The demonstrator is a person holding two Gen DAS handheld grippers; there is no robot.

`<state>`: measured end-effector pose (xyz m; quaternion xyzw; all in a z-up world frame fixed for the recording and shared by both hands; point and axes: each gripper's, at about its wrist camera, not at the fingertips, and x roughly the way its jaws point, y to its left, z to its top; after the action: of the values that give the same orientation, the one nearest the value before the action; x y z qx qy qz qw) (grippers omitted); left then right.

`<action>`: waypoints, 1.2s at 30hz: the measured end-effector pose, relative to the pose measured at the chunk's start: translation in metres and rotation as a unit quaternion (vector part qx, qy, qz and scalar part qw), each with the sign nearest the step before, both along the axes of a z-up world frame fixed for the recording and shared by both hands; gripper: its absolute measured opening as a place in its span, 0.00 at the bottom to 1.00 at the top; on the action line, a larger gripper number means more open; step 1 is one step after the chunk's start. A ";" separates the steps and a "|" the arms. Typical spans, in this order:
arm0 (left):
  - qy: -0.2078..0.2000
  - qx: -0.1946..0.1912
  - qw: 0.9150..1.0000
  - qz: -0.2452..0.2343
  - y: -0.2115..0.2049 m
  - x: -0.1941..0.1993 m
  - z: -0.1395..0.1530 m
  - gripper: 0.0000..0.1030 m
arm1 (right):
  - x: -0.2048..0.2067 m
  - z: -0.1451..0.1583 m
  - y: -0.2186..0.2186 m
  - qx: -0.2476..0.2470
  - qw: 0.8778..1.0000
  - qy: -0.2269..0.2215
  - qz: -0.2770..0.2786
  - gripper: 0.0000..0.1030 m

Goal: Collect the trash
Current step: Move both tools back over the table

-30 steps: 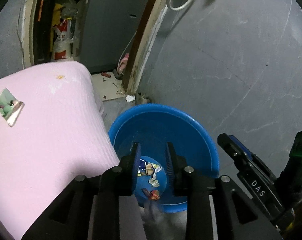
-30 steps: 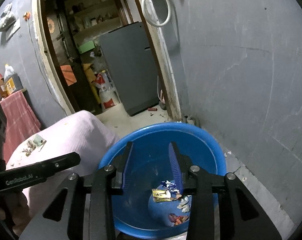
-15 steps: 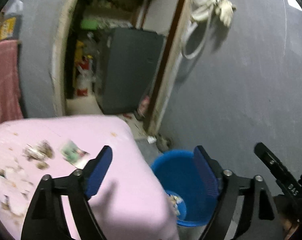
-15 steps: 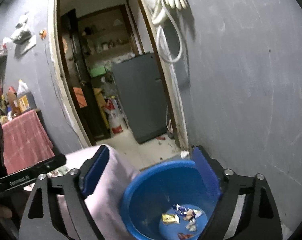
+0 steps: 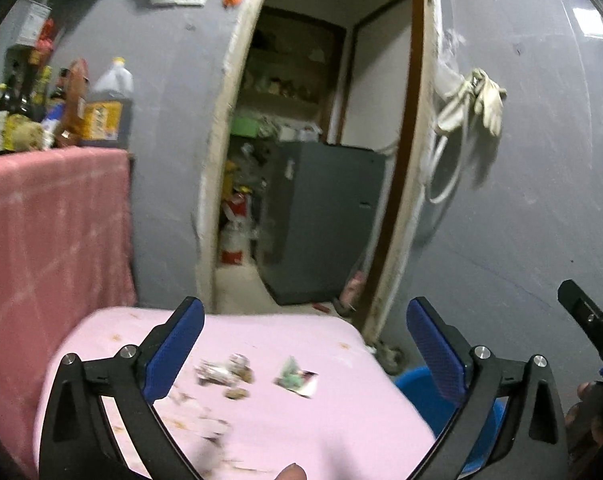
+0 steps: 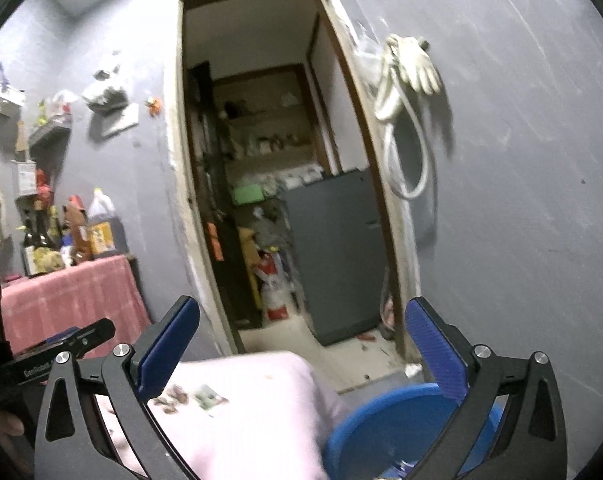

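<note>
Jaws on the left gripper [image 5: 305, 344] stand wide with nothing between them, having just been opening; the right gripper [image 6: 301, 344] is likewise spread wide and empty after its own opening. Just ahead of and below the left fingers lie the crumpled wrappers [image 5: 223, 374] and a green-printed packet [image 5: 297, 378] on the pink cloth [image 5: 341, 420]. The blue basin [image 6: 381, 428] sits below the right gripper, to the right of the cloth. My advice: dip the left gripper nose-down over the wrapper clump, straddle it with both pads, and close low enough to catch the paper without pinching the cloth.
</note>
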<state>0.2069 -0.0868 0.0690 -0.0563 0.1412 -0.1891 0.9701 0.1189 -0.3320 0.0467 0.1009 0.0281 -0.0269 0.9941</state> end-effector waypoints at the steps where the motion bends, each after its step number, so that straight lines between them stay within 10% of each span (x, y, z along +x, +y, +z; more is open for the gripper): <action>1: -0.006 -0.001 1.000 0.007 0.009 -0.001 0.002 0.97 | 0.001 0.001 0.006 -0.002 1.000 -0.005 0.005 1.00; 16: 0.000 0.038 0.996 0.081 0.068 0.009 -0.031 0.97 | 0.039 -0.016 0.070 -0.038 0.996 0.001 0.080 1.00; 36: 0.149 0.081 0.984 0.049 0.078 0.082 -0.115 0.96 | 0.125 -0.093 0.089 -0.061 0.970 0.190 0.140 1.00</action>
<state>0.2891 -0.0086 -0.0462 -0.0115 0.2963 -0.1189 0.9476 0.2443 -0.2429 -0.0459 0.0286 0.2285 0.0923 0.9688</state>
